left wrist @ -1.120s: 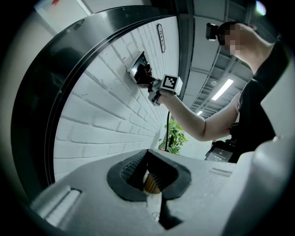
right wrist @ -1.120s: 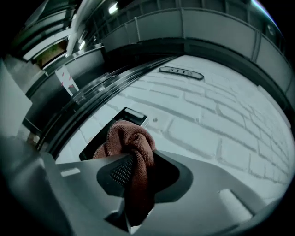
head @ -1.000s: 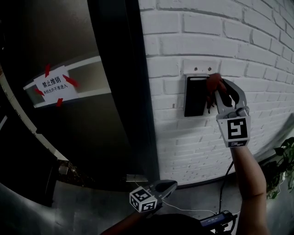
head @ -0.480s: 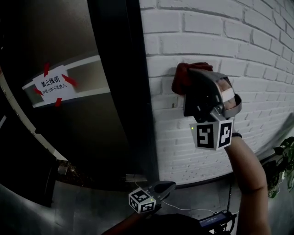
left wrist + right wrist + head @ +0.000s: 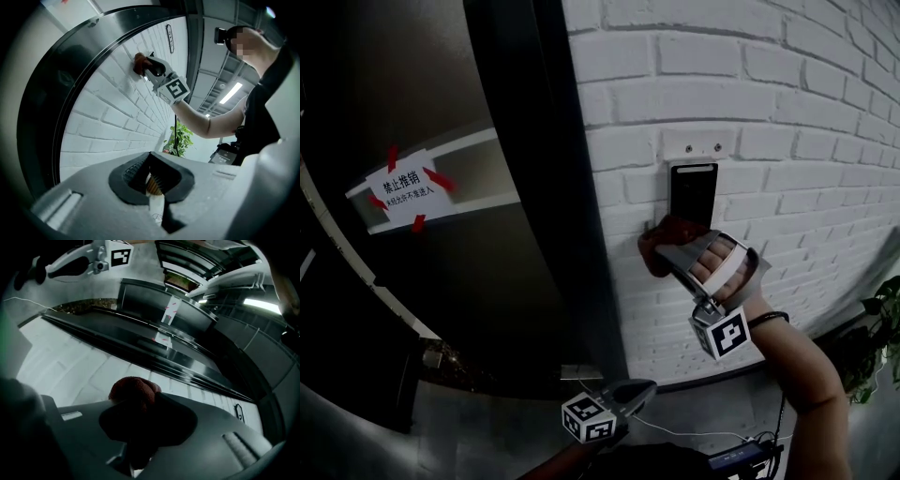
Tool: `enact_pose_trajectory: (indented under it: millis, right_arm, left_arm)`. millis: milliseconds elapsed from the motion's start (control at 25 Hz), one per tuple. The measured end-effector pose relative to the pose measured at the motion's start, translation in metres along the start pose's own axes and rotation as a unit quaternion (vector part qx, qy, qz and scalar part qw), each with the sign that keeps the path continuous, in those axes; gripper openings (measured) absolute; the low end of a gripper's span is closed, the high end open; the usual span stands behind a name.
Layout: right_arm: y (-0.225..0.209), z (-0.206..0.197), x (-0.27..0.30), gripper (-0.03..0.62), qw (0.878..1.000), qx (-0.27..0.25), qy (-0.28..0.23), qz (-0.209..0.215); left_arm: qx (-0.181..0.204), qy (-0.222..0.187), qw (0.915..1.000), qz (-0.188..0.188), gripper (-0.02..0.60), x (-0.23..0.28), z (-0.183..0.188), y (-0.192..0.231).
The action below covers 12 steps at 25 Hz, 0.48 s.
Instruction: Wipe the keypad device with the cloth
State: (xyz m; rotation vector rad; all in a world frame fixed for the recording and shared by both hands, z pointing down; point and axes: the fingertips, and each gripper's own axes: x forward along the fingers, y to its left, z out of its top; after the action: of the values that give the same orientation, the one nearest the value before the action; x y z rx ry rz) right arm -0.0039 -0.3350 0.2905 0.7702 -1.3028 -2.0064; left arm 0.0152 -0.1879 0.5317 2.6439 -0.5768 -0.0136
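The black keypad device hangs on the white brick wall under a small white plate, fully uncovered. My right gripper is just below its lower left corner, shut on a dark red cloth that presses against the bricks. The right gripper view shows the cloth bunched between the jaws, with the keypad small at the right. In the left gripper view the cloth and right gripper sit on the wall below the keypad. My left gripper hangs low, shut and holding nothing.
A dark door frame borders the wall on the left. The glass door beside it carries a white notice fixed with red tape. A green plant stands at the right, and a cable lies on the floor.
My right gripper has carried the cloth from the keypad's right side, across its top, down to the bricks below its lower left corner. The keypad is now uncovered. The left gripper stayed put.
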Motion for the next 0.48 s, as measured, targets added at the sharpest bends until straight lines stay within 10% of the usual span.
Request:
enact_pose_trajectory:
  millis: [480]
  right_arm:
    - [0.044, -0.044, -0.042, 0.081, 0.998, -0.021, 0.057, 0.013]
  left_arm:
    - [0.002, 0.001, 1.0000, -0.005, 0.003, 0.011, 0.006, -0.009]
